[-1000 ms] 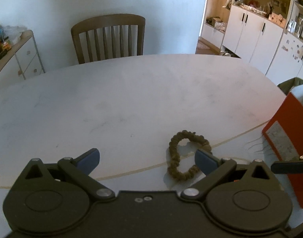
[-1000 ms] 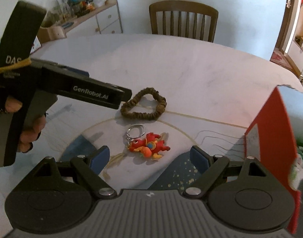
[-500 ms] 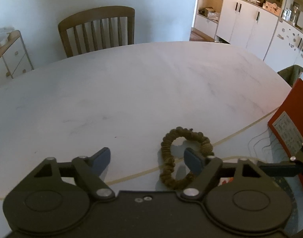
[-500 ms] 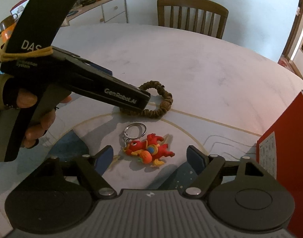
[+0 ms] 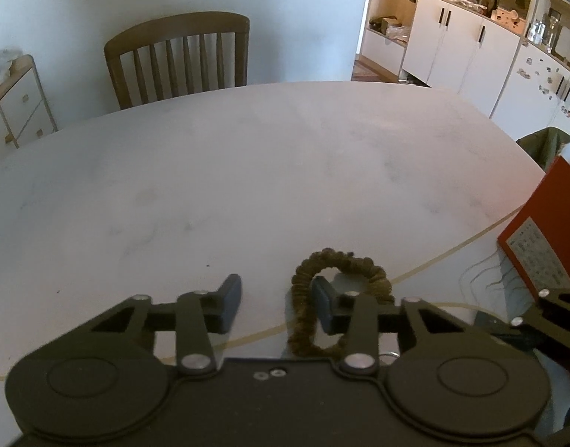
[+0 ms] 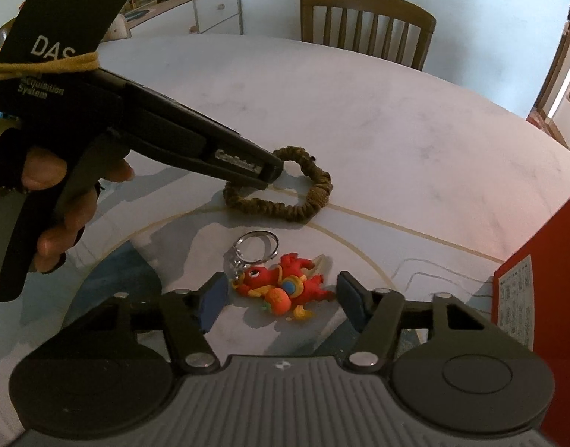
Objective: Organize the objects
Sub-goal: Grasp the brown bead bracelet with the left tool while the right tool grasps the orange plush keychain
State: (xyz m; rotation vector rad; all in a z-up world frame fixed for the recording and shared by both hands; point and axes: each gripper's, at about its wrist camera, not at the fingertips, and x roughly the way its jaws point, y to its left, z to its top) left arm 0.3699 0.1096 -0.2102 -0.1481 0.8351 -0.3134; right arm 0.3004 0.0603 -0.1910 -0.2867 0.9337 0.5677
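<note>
Olive-brown and soft, the crinkly fabric hair band (image 5: pixel 339 298) lies flat on the pale marble counter (image 5: pixel 247 171), on the side near you and well in from the far edge. Your left claw (image 5: pixel 277 303) is down over it with its jaws open about halfway. One blue pad (image 5: pixel 322 303) sits inside the loop and the other pad (image 5: pixel 230 303) sits outside on bare counter, so one side of the band is between them. Nothing is held yet.

Your right claw (image 6: pixel 279 298) is open wide. The red and orange rubber dragon keychain (image 6: pixel 285 287) lies between its jaws, with the silver ring (image 6: pixel 257 244) pointing toward the band. It is not held either.

The tall red box (image 6: pixel 538 279) stands at the counter's right edge. It looks like the place the things should go, but I cannot see inside it.

I think you are at the picking-up step, for both things at once. Next, squeeze the left claw shut on the band's side. Keep it low so the soft fabric does not slip out. Then close the right claw on the dragon's body, not the ring.
</note>
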